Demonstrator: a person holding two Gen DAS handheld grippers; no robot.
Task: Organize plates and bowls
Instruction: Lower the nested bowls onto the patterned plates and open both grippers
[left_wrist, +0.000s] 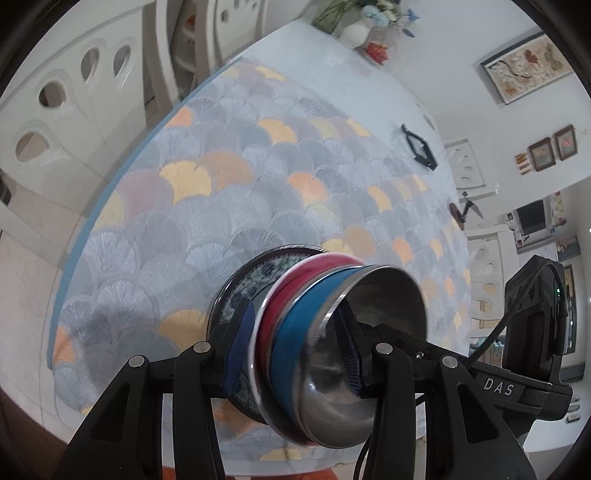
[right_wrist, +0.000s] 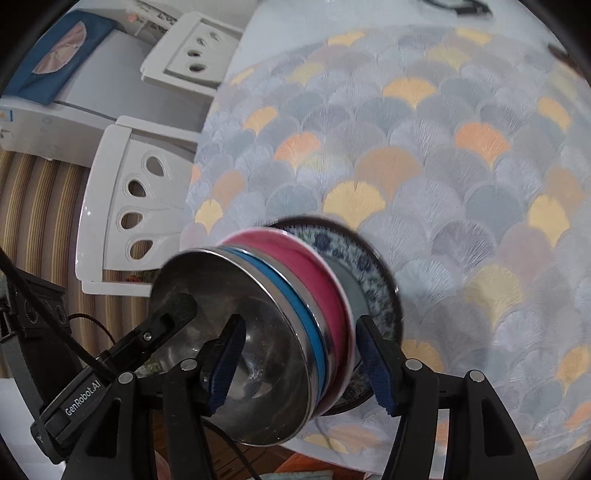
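A stack of dishes hangs between both grippers above the patterned tablecloth: a blue-and-white floral plate, a pink bowl, a blue bowl and a steel bowl innermost. My left gripper is shut across the stack's rim, one blue pad on the plate and one inside the steel bowl. In the right wrist view my right gripper clamps the same stack from the opposite side: steel bowl, blue bowl, pink bowl, floral plate.
A white vase of flowers and a red item stand at the table's far end. Black clips lie near the table's right edge. White chairs stand beside the table. The other gripper's body is close at right.
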